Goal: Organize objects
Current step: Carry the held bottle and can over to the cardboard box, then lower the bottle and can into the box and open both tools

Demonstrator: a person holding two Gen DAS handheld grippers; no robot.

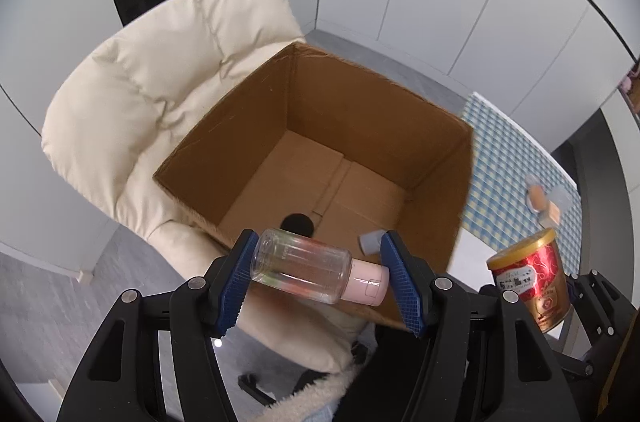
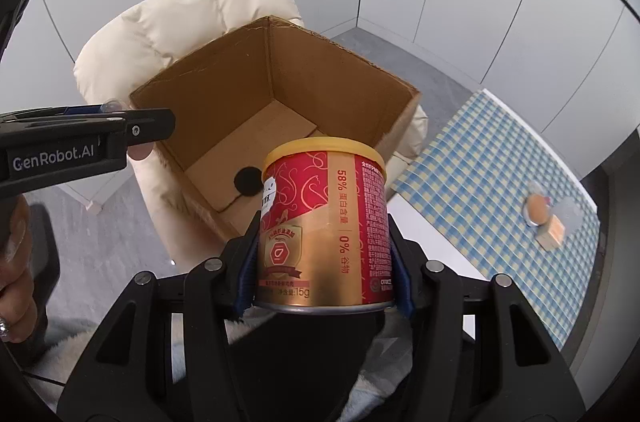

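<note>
My left gripper (image 1: 320, 278) is shut on a clear plastic bottle (image 1: 300, 264) with a pink cap, held sideways between the blue pads just before the near rim of an open cardboard box (image 1: 332, 110). A black round thing (image 1: 298, 222) and a small grey piece (image 1: 370, 242) lie on the box floor. My right gripper (image 2: 324, 262) is shut on a red and gold can (image 2: 324, 222) with a yellow lid, held upright short of the box (image 2: 340, 82). In the right wrist view the left gripper (image 2: 100, 130) reaches in from the left. The can (image 1: 528, 278) also shows at the right of the left wrist view.
The box rests on a cream padded chair (image 1: 152, 82). To the right is a table with a blue checked cloth (image 2: 500, 162) carrying a small round tin and a little block (image 2: 544, 218). White panelled walls stand behind. A person's hand (image 2: 12, 262) holds the left gripper.
</note>
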